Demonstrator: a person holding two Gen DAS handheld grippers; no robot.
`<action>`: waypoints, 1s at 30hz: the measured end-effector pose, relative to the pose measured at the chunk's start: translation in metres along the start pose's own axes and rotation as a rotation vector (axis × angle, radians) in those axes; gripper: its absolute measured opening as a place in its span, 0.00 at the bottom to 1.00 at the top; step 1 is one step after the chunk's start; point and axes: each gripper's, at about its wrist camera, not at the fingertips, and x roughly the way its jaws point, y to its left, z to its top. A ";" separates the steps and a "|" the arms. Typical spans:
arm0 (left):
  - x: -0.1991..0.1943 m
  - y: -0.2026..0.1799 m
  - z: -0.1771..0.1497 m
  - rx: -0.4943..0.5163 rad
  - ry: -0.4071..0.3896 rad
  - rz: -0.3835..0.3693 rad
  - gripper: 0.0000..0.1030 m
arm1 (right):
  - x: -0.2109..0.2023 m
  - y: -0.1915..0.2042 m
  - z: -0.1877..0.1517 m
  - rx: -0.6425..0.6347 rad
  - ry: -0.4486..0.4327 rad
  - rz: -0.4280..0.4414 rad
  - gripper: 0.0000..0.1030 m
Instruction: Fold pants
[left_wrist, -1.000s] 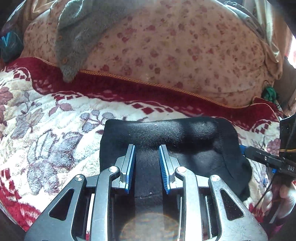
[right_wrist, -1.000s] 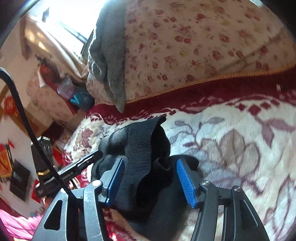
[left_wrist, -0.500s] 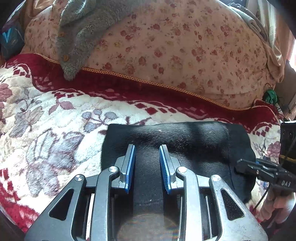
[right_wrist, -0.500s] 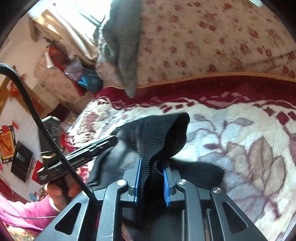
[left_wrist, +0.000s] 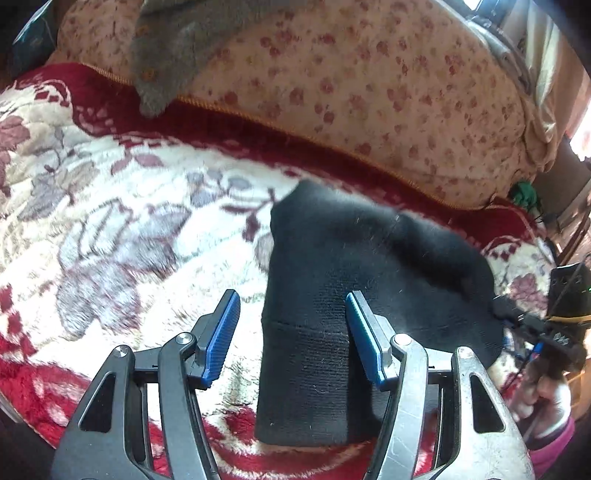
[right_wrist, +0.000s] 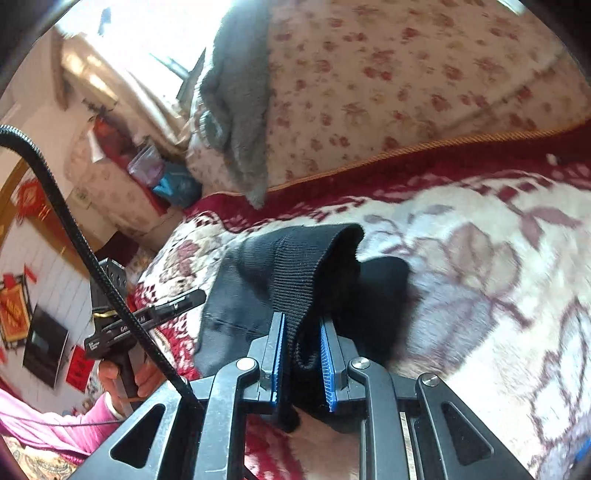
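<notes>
The black knit pants (left_wrist: 354, 280) lie folded on the floral blanket (left_wrist: 122, 229). My left gripper (left_wrist: 291, 314) is open, its blue pads spread wide; the right pad lies over the pants, the left pad over bare blanket. My right gripper (right_wrist: 301, 332) is shut on a ribbed edge of the pants (right_wrist: 303, 266) and holds it lifted above the rest of the cloth. The right gripper also shows at the far right edge of the left wrist view (left_wrist: 532, 325), at the pants' right side.
A large flowered pillow (left_wrist: 369, 81) lies along the back, with a grey fleece garment (left_wrist: 166, 59) draped over it. A dark red blanket border (left_wrist: 258, 136) runs below it. Room clutter and a wall stand left in the right wrist view (right_wrist: 55, 229).
My left gripper let go of the pants, opened wide and shifted left. My right gripper closed on the ribbed edge and keeps it raised.
</notes>
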 end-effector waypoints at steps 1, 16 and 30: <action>0.004 -0.001 -0.002 -0.004 -0.001 0.009 0.57 | 0.000 -0.003 0.000 0.015 -0.007 0.005 0.16; -0.020 -0.023 -0.004 0.052 -0.091 0.111 0.57 | -0.016 0.022 0.002 -0.041 -0.065 -0.135 0.31; -0.039 -0.036 -0.012 0.094 -0.125 0.147 0.57 | -0.024 -0.005 -0.013 0.153 -0.052 -0.035 0.69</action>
